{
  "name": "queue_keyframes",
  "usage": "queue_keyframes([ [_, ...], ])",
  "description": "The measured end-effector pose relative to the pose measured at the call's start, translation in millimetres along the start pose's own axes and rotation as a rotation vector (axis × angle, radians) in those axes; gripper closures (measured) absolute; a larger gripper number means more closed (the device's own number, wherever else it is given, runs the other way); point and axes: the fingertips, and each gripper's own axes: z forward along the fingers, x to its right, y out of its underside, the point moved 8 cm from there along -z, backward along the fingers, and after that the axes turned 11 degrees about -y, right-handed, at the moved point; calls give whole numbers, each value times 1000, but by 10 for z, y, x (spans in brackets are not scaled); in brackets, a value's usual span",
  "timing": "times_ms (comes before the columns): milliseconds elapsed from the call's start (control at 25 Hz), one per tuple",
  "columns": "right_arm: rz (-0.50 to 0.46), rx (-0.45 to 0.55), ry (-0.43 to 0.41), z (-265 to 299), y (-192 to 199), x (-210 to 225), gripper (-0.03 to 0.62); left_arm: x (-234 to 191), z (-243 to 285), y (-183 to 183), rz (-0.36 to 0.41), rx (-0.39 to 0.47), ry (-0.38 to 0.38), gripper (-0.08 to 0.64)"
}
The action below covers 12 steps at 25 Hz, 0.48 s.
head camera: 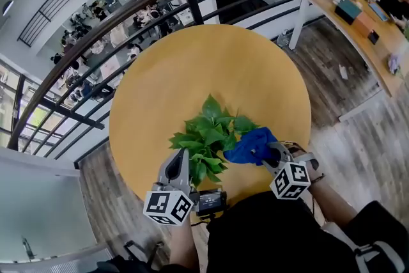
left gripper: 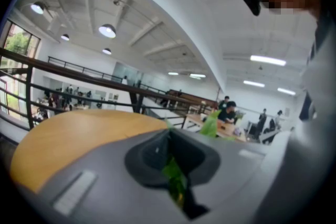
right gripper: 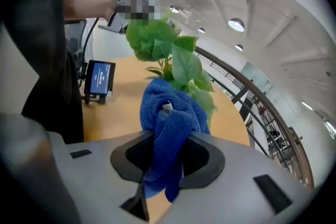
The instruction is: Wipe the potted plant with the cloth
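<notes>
A leafy green potted plant (head camera: 208, 135) stands on the round yellow table (head camera: 211, 67), toward its near edge; the leaves hide the pot. My left gripper (head camera: 184, 162) is at the plant's near left side, shut on one of its leaves (left gripper: 176, 182). My right gripper (head camera: 266, 154) is shut on a bunched blue cloth (head camera: 251, 146), which lies against the foliage on the right side. In the right gripper view the blue cloth (right gripper: 169, 128) hangs between the jaws and touches the plant (right gripper: 173, 55) just ahead of it.
A small black device with a lit screen (head camera: 211, 201) stands at the table's near edge between my arms. A curved dark railing (head camera: 160, 0) runs behind the table, above a lower floor with people. A wooden desk (head camera: 367, 41) stands at the far right.
</notes>
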Motion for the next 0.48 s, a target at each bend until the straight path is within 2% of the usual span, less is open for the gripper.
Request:
queue_keyframes([
  [160, 9, -132, -5, -4, 350, -3, 469, 9, 13, -8, -4, 5, -2, 560],
  [240, 52, -124, 31, -131, 426, 88, 470, 20, 10, -19, -2, 6, 2, 560],
  [320, 146, -31, 105, -370, 411, 280, 470, 17, 6, -21, -1, 5, 6, 560],
  [400, 251, 129, 221, -712, 326, 545, 469, 15, 9, -19, 0, 4, 9, 560],
  [480, 301, 307, 344, -1079, 160, 782, 470, 16, 12, -17, 2, 2, 11, 560],
])
